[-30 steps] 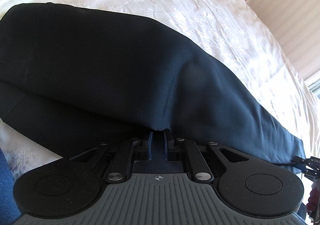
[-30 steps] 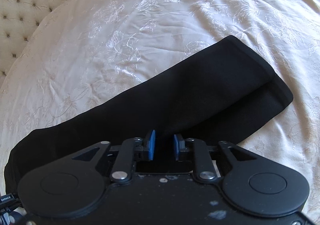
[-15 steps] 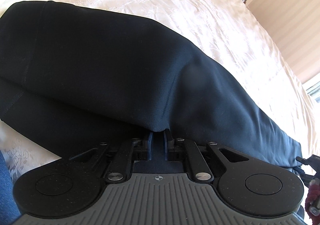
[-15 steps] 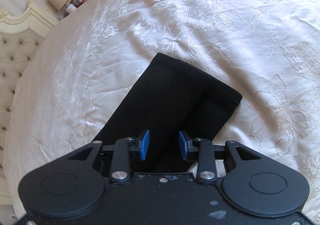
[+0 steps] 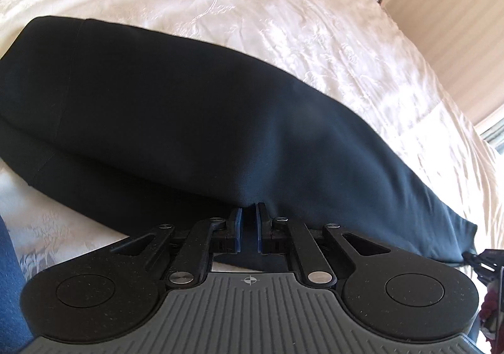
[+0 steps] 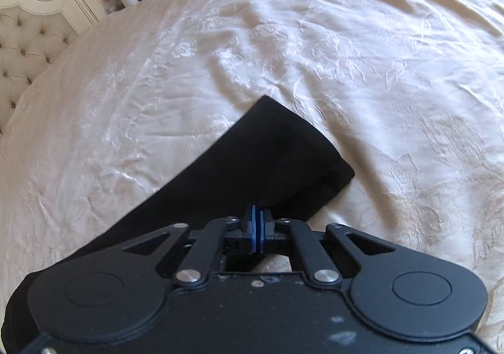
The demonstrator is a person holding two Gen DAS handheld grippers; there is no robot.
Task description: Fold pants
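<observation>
- Left wrist view, item: black pants [image 5: 176,120], lying across the middle of the frame on the cream embroidered bed [image 5: 267,16], waist end at the left, legs running off to the lower right.
- Left wrist view, progress: the legs lie one on the other, so the lengthwise fold appears done; the crosswise folds, as judged, are still to come.
- Left wrist view, left tongs [image 5: 249,218]: at lower centre, nearly together and clamped on a small peak of the near fabric edge.
- Left wrist view, change: the cloth is a little more raised than a second ago and the bed reads blurred; the pinch is unchanged.
- Right wrist view, item: the hem end of the pants [image 6: 283,158] lies at frame centre, two hems stacked with the lower one peeking out at the right, on the bed [image 6: 315,54]; a tufted headboard [image 6: 28,38] sits upper left.
- Right wrist view, right tongs [image 6: 255,215]: the blue pads are pressed together, clamped on the near edge of the leg close to the hems.
- Right wrist view, change: the jaws have just been closing; a second ago they stood apart over the cloth farther up the leg.
</observation>
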